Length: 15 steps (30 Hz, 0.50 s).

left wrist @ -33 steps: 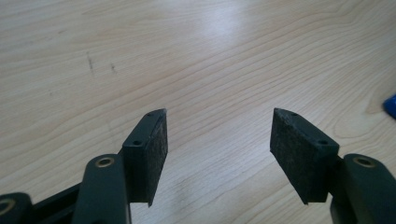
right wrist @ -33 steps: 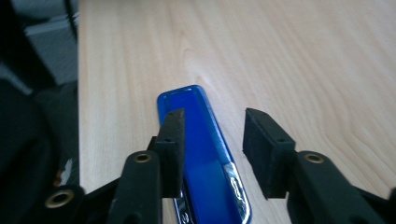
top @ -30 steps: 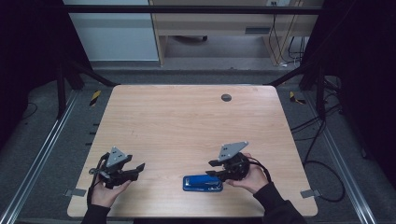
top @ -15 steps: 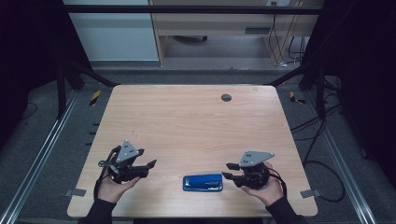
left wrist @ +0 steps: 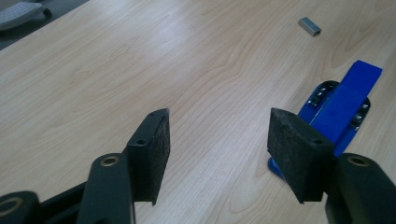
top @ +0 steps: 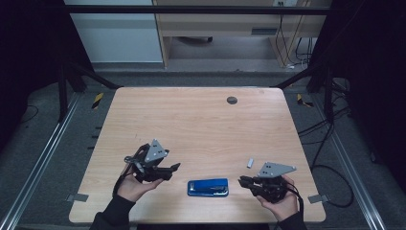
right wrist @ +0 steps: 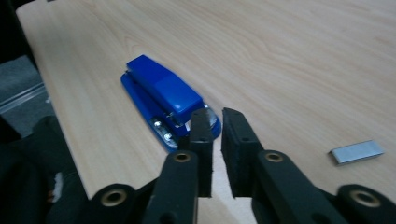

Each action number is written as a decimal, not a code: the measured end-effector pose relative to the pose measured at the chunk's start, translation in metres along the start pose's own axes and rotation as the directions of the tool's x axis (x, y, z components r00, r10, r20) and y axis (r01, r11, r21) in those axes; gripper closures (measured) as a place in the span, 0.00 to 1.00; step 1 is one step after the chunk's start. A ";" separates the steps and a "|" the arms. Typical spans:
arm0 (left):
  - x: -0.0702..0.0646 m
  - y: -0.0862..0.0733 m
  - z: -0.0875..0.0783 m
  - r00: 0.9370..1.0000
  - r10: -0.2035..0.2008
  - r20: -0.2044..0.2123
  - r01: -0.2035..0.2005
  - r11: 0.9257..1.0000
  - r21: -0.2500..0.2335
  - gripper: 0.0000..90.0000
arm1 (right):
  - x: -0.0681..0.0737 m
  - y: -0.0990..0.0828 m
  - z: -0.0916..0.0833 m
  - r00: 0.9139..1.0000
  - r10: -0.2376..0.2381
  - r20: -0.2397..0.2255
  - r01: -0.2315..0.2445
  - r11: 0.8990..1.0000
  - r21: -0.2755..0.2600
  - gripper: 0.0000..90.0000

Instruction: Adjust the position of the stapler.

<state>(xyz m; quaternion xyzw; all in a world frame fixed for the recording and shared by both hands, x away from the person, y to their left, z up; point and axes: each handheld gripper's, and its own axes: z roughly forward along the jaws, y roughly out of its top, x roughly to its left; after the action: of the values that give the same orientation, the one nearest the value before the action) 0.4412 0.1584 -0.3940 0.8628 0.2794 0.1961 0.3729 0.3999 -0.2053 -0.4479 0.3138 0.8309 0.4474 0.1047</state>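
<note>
I see a blue stapler (top: 208, 187) lying flat on the wooden table (top: 201, 124), near its front edge, between the two grippers and touching neither.

Left gripper (top: 173, 167): held in the left hand (top: 131, 184), jaws spread wide, nothing between them. In the left gripper view the pads (left wrist: 156, 149) frame bare table; the stapler (left wrist: 338, 107) lies just beyond the far pad and to that side, its end partly hidden behind that pad. A small strip of staples (left wrist: 309, 25) lies farther off, past the stapler.

Right gripper (top: 242, 181): held in the right hand (top: 280, 203), jaws drawn nearly together with a thin gap, gripping nothing. In the right gripper view the fingertips (right wrist: 201, 123) point at the stapler's (right wrist: 163, 98) metal-hinged end, which sits just ahead of them; I cannot tell whether they touch it. The staple strip (right wrist: 357, 151) lies off to the other side of the fingers, apart from them.

From the high view the staple strip (top: 250, 162) sits just beyond the right gripper, away from the stapler.
</note>
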 end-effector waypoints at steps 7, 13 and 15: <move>-0.011 0.020 0.007 0.997 0.052 0.053 -0.053 0.998 0.015 0.53 | 0.007 -0.005 0.005 0.999 0.010 -0.039 -0.010 1.000 0.012 1.00; -0.026 0.036 0.020 0.981 0.138 0.139 -0.149 0.986 0.069 0.59 | 0.012 -0.010 0.016 0.999 0.001 -0.049 -0.001 1.000 0.009 1.00; -0.027 0.037 0.022 0.979 0.147 0.145 -0.159 0.984 0.075 0.60 | 0.013 -0.011 0.017 0.999 -0.007 -0.042 0.008 1.000 0.008 1.00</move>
<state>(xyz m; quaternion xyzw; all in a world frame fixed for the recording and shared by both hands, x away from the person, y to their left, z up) 0.4445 0.1087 -0.3837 0.9085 0.1938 0.1517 0.3377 0.3932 -0.1898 -0.4652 0.3016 0.8359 0.4501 0.0874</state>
